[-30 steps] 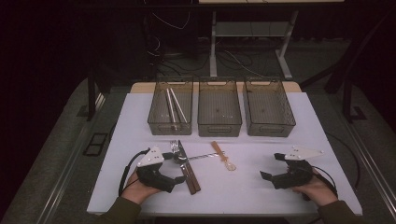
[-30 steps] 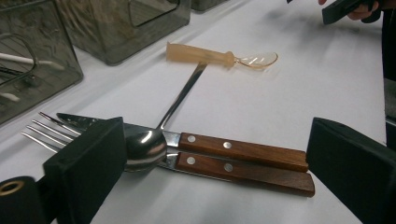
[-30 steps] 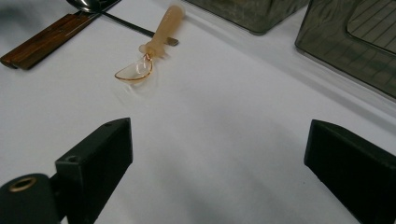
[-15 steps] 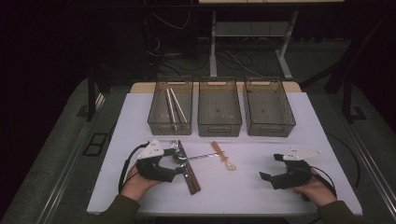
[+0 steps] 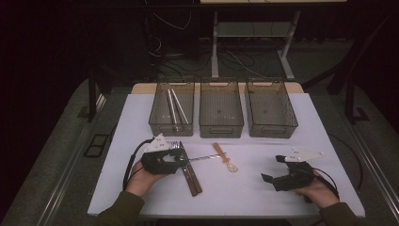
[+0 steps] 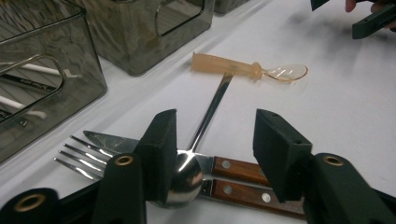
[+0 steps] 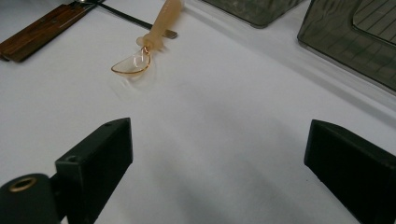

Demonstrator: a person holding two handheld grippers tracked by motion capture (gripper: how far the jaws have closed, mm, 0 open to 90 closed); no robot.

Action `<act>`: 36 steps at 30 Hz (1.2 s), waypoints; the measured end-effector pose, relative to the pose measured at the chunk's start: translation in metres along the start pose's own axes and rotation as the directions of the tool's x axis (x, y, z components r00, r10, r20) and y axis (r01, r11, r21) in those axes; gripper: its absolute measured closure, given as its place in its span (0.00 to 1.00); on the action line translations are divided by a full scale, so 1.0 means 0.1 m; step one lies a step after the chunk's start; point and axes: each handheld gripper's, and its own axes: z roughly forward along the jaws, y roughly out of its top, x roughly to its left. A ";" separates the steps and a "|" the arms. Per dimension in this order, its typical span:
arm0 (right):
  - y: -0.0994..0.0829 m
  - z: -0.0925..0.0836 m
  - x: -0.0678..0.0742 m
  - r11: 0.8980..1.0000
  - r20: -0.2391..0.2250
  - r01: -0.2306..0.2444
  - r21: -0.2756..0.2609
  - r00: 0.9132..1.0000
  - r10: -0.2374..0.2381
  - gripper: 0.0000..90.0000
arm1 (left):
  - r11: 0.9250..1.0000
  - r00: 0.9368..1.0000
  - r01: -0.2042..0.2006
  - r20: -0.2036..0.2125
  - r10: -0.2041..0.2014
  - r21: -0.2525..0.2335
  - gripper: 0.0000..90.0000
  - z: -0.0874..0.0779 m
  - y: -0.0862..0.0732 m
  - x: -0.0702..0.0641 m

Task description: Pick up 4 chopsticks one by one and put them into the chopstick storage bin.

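A metal spoon (image 6: pixel 209 112) lies on the white table (image 5: pixel 263 141), its bowl resting on two wooden-handled knives (image 6: pixel 243 171). My left gripper (image 6: pixel 215 133) hangs low over that bowl with the jaws on either side of it. They have just been closing; one pad is at the bowl, the other stands apart. A silver fork (image 6: pixel 79 156) lies beside the knives. A translucent amber plastic spoon (image 5: pixel 225 157) crosses the metal spoon's handle tip. In the high view my left gripper (image 5: pixel 181 157) is at the front left, my right gripper (image 5: pixel 273 168) at the front right, wide open over bare table (image 7: pixel 219 144).
Three smoky plastic bins stand in a row at the back: the left bin (image 5: pixel 171 133) holds two pale sticks (image 5: pixel 176 110), the middle bin (image 5: pixel 221 133) and right bin (image 5: pixel 273 133) look empty. The table's front edge is close to both hands.
My left gripper has moved right onto the cutlery pile and its jaws have narrowed around the metal spoon's bowl. The right gripper has stayed put.
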 end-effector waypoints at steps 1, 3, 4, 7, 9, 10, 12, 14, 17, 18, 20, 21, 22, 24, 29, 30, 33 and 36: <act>0.00 0.00 0.00 1.000 -0.001 0.001 0.001 1.000 -0.001 0.09 | 1.000 1.000 0.000 0.005 0.000 0.000 0.59 0.01 0.01 0.00; 0.00 0.00 0.00 1.000 0.000 0.001 0.003 1.000 -0.001 0.09 | 1.000 1.000 -0.005 0.011 0.005 -0.002 0.61 0.04 0.04 -0.01; 0.00 0.00 0.00 1.000 0.000 0.000 0.004 1.000 0.000 0.09 | 1.000 1.000 -0.007 0.013 0.007 -0.002 0.61 0.06 0.05 -0.01; 0.00 0.00 0.00 1.000 -0.001 0.000 0.003 1.000 0.000 0.09 | 1.000 1.000 -0.009 0.021 0.009 0.004 0.62 0.11 0.09 -0.03; 0.00 0.00 0.00 1.000 -0.002 0.001 0.001 1.000 -0.001 0.09 | 1.000 1.000 -0.017 0.022 0.017 0.009 0.62 0.14 0.11 -0.05; 0.00 0.00 0.00 1.000 -0.003 0.001 0.000 1.000 -0.001 0.09 | 1.000 0.999 -0.017 0.027 0.017 0.008 0.61 0.16 0.12 -0.06; 0.01 0.01 0.01 1.000 -0.006 -0.006 0.001 1.000 0.006 0.09 | 1.000 0.999 -0.025 0.031 0.025 0.010 0.59 0.19 0.14 -0.08; 0.02 0.02 0.01 1.000 -0.011 -0.014 0.001 1.000 0.014 0.09 | 1.000 0.999 -0.023 0.032 0.023 -0.004 0.55 0.21 0.16 -0.10; 0.07 0.06 0.04 1.000 -0.026 -0.021 -0.001 0.999 0.021 0.09 | 1.000 0.999 -0.019 0.029 0.020 -0.017 0.49 0.21 0.16 -0.11; 0.09 0.09 0.06 1.000 -0.035 -0.025 0.002 0.999 0.025 0.09 | 1.000 0.999 -0.020 0.028 0.020 -0.017 0.46 0.21 0.16 -0.11; 0.14 0.13 0.09 1.000 -0.042 -0.025 0.006 0.999 0.025 0.09 | 1.000 1.000 -0.016 0.019 0.016 -0.025 0.42 0.20 0.16 -0.11; 0.16 0.15 0.10 1.000 -0.045 -0.021 0.008 0.999 0.021 0.09 | 1.000 1.000 -0.015 0.017 0.015 -0.028 0.39 0.20 0.15 -0.11; 0.19 0.16 0.12 1.000 -0.048 -0.017 0.007 0.999 0.017 0.09 | 1.000 1.000 -0.015 0.017 0.015 -0.027 0.37 0.19 0.14 -0.11; 0.24 0.18 0.14 1.000 -0.051 -0.013 0.006 0.999 0.013 0.09 | 0.999 1.000 -0.016 0.011 0.016 -0.028 0.34 0.19 0.13 -0.11; 0.35 0.26 0.17 1.000 -0.055 -0.012 -0.003 0.998 0.012 0.09 | 0.999 1.000 -0.018 0.005 0.018 -0.028 0.29 0.18 0.10 -0.12; 0.37 0.28 0.17 1.000 -0.054 -0.011 -0.003 0.998 0.011 0.09 | 0.999 1.000 -0.017 0.004 0.017 -0.029 0.28 0.18 0.10 -0.12; 0.43 0.35 0.19 1.000 -0.058 -0.001 0.004 0.998 0.001 0.09 | 0.999 1.000 -0.020 -0.003 0.020 -0.026 0.23 0.17 0.09 -0.13; 0.49 0.41 0.22 1.000 -0.057 0.014 0.010 0.998 -0.013 0.09 | 0.999 1.000 -0.016 -0.011 0.016 -0.031 0.19 0.15 0.07 -0.13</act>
